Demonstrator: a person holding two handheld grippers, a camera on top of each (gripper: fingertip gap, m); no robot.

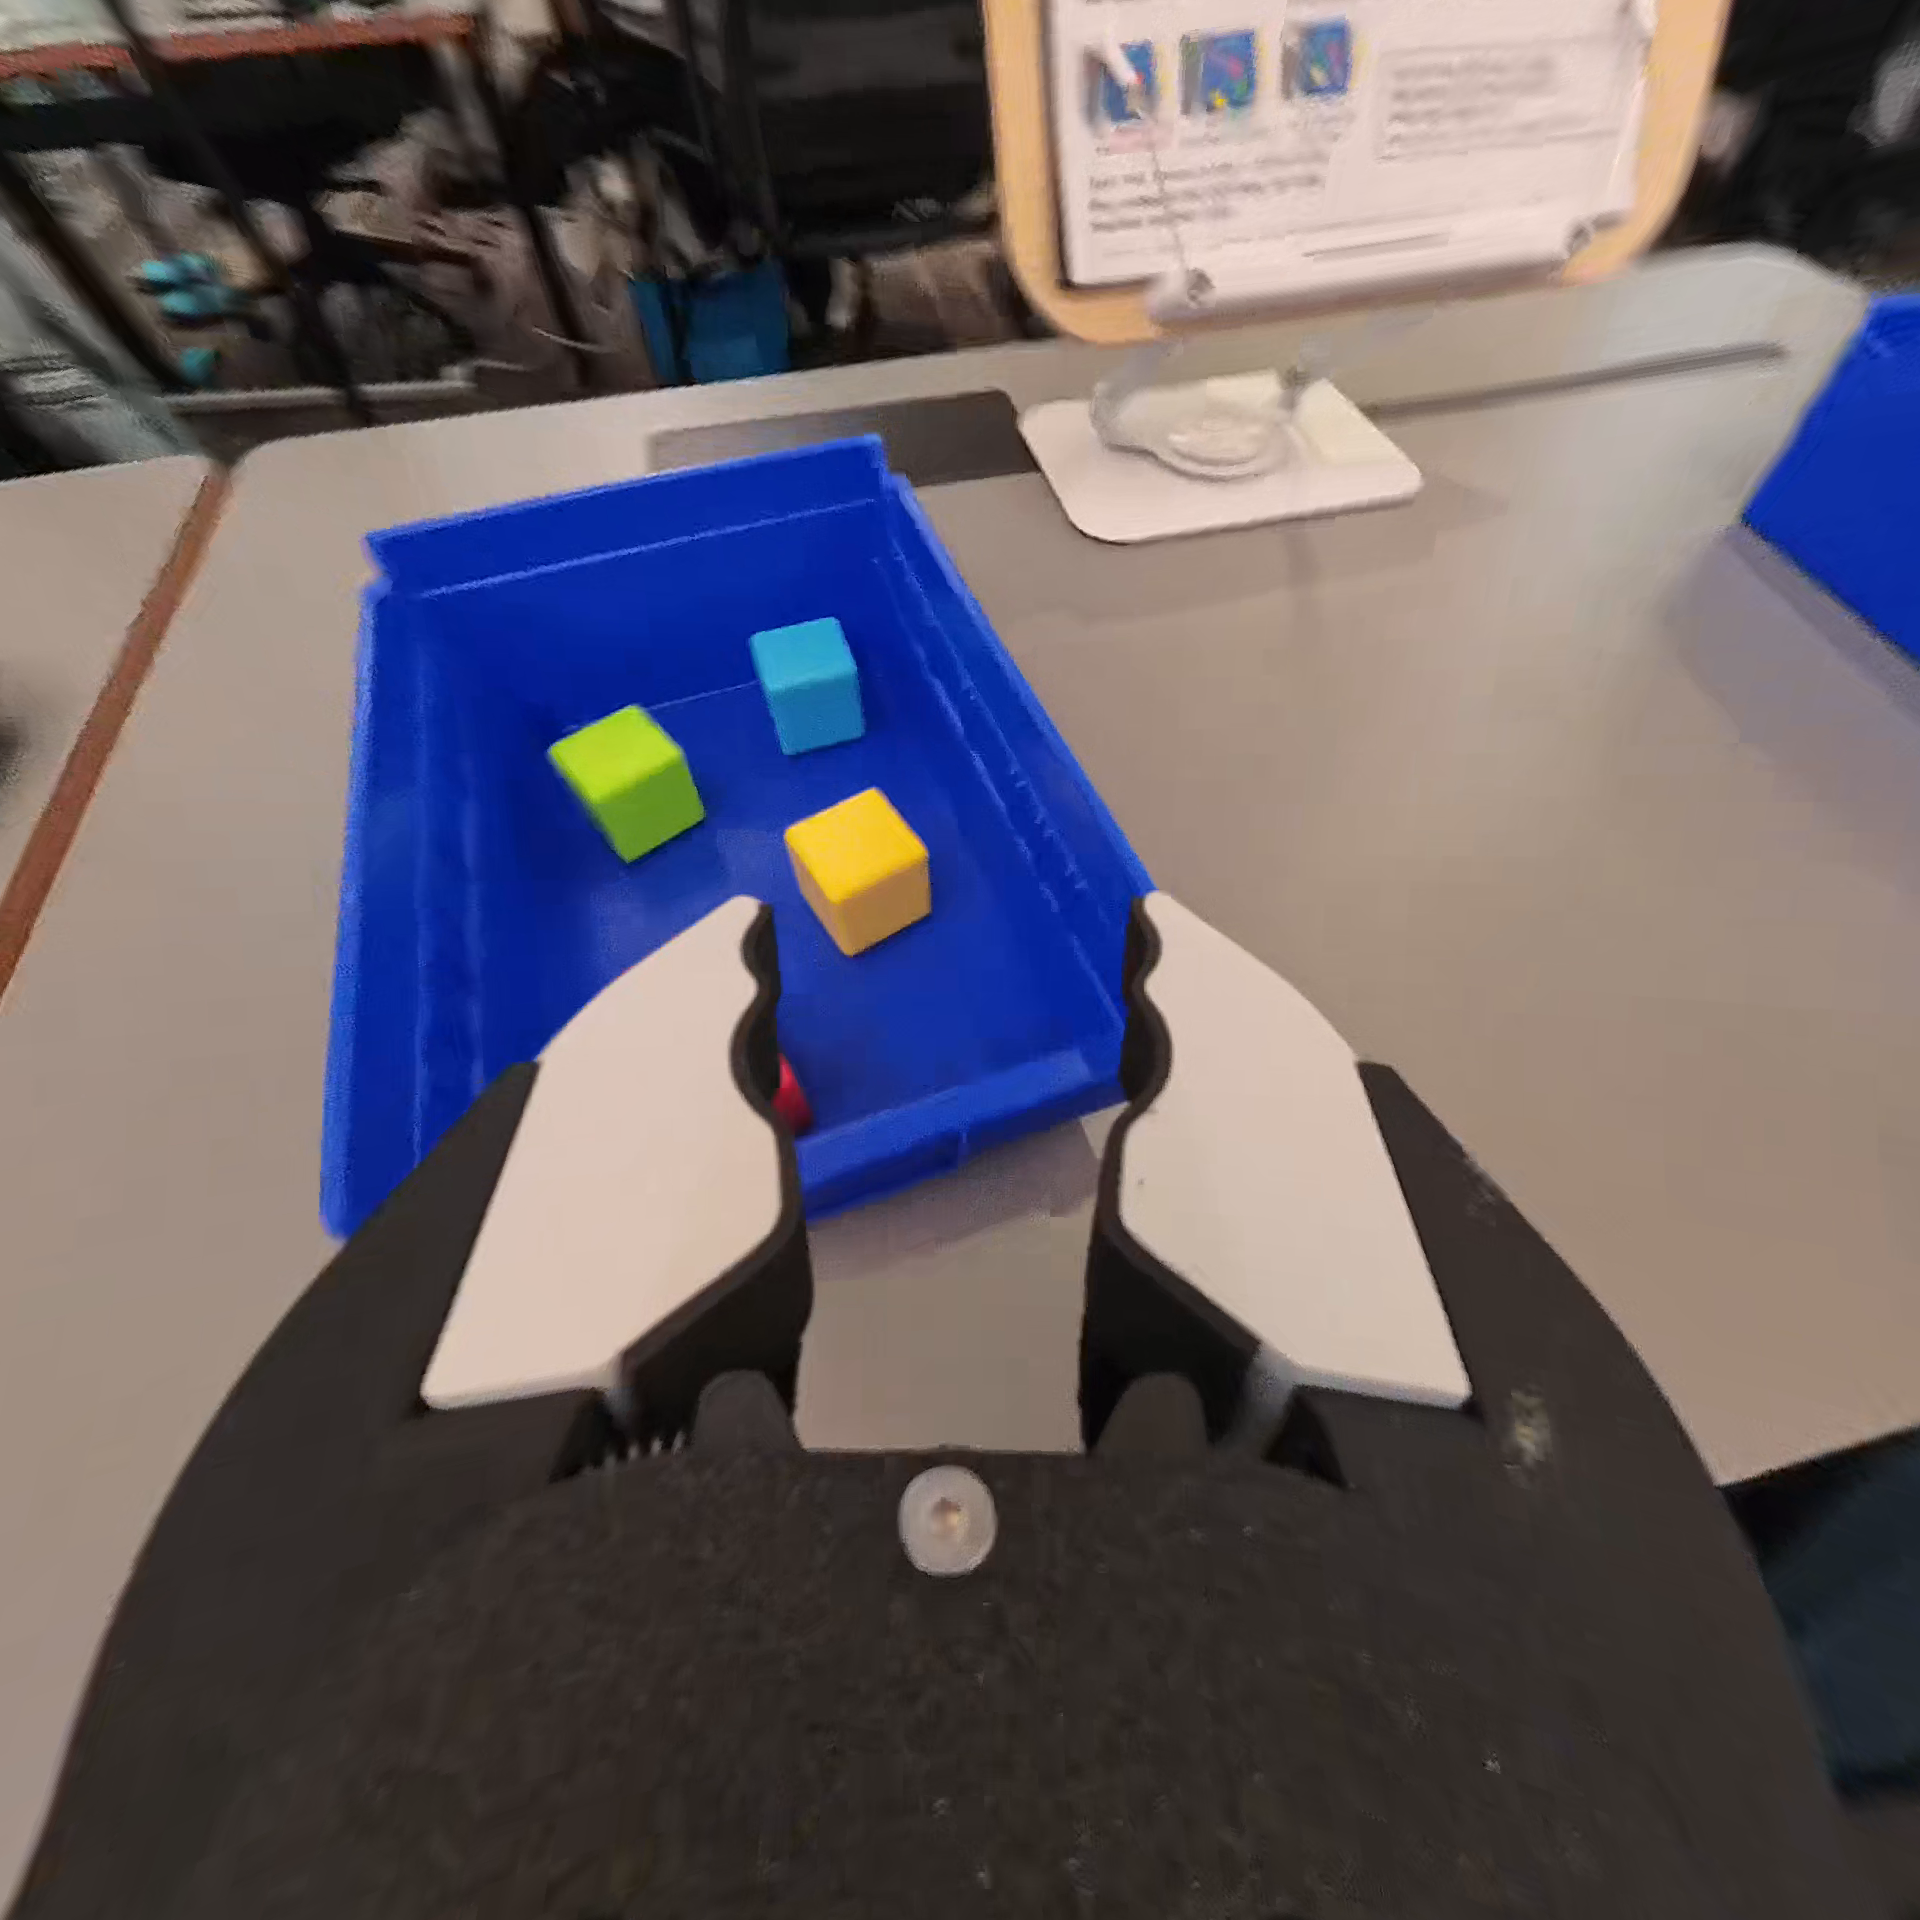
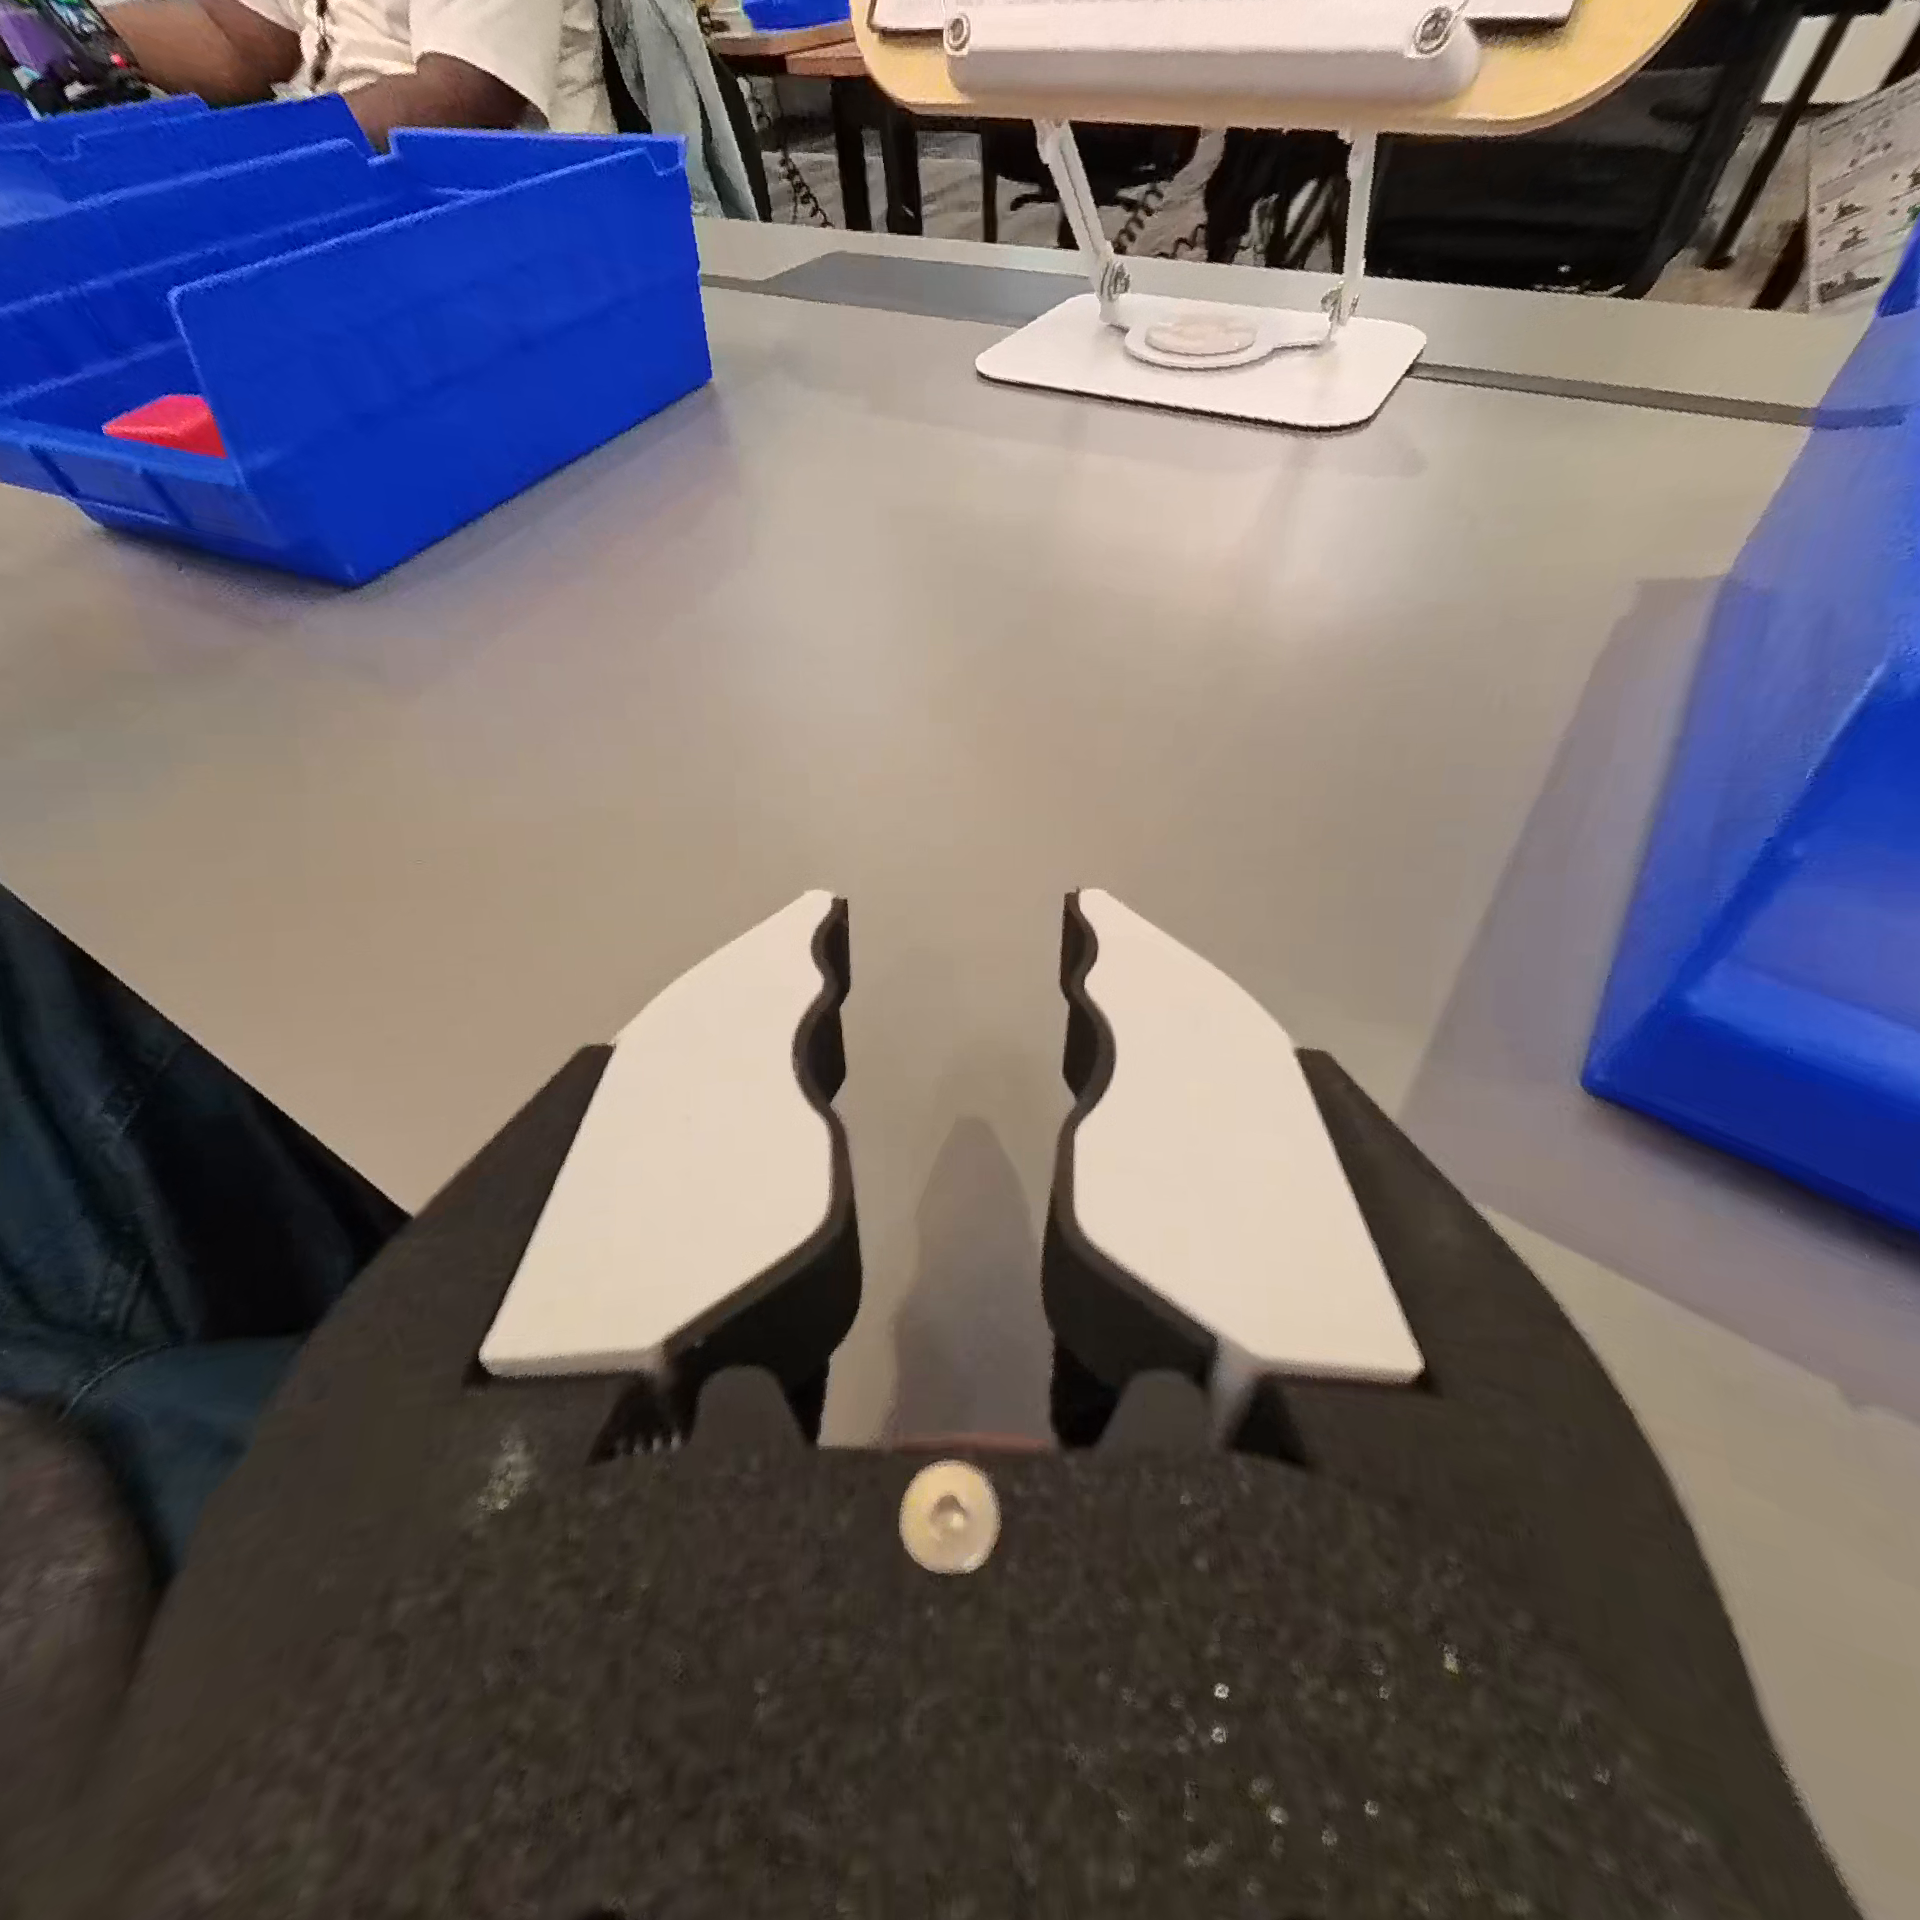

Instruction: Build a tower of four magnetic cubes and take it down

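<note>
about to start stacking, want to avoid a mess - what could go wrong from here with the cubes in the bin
1. The red cube sits against the blue bin's near wall, mostly hidden behind a finger of the open left tool; the wall may block a clean grasp.
2. The yellow cube, green cube and light blue cube lie fairly close; being magnetic, one may snap onto another when lifted.
3. The right tool is open over bare table, well away from the bin.

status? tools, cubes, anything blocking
Left tool open over blue bin; right tool open, over bare table. Green, blue, yellow, red cubes loose in bin, unstacked. Nothing blocking.
</note>
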